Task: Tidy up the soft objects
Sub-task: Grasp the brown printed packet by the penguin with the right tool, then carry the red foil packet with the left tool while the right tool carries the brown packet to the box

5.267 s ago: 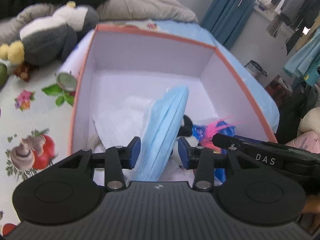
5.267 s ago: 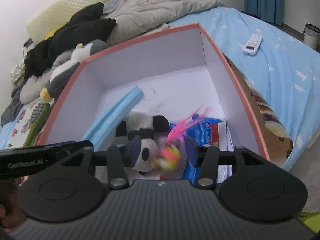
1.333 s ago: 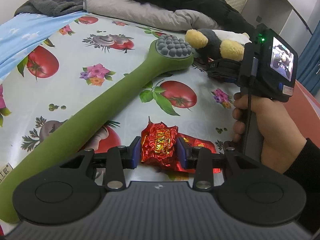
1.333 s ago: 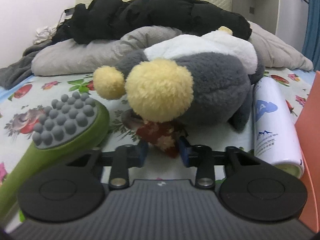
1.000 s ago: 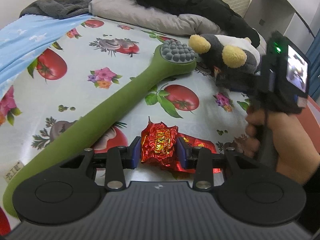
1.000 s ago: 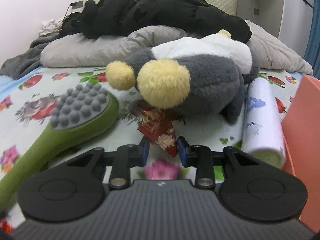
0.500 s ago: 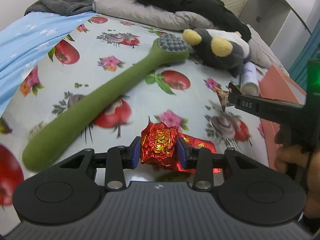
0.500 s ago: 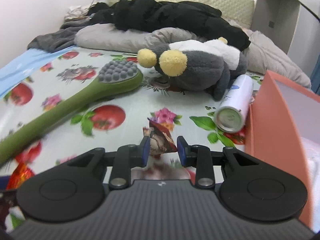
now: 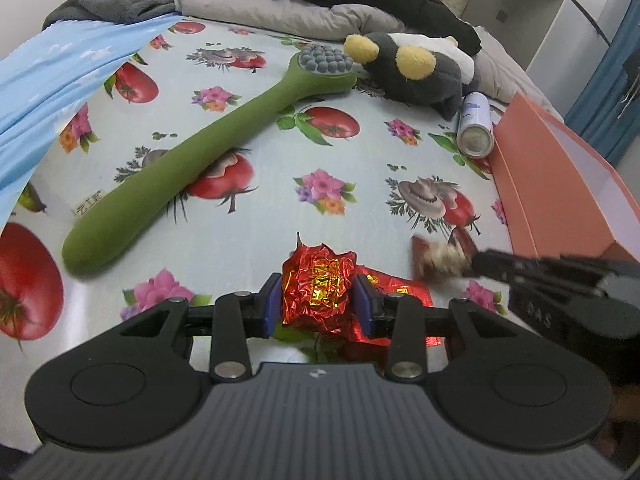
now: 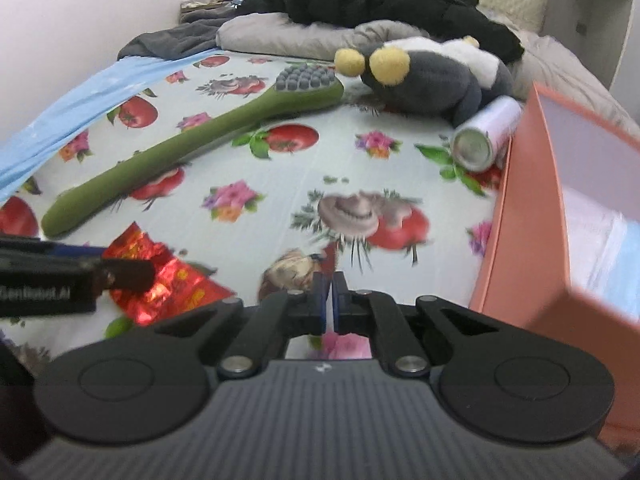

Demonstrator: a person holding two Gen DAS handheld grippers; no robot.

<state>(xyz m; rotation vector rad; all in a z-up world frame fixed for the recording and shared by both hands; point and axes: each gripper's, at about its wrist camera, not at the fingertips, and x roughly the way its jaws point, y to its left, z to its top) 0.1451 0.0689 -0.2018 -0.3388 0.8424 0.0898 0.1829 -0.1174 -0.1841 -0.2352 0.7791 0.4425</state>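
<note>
The right gripper (image 9: 476,262) carries pale letters on its black side, blurred, seemingly "DAS". The left gripper (image 10: 128,274) bears white lettering like "GenRobot.AI", smeared. A small tag (image 9: 89,208) on the bed sheet (image 9: 360,152) reads "ZIF".

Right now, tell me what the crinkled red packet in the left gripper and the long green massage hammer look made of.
Crinkled red packet: likely metallised foil or film; sharp creases, mirror-like glints, gold print.
Long green massage hammer: probably matte silicone or rubber; smooth, seamless, no glare, with grey rounded nubs on its head.
</note>
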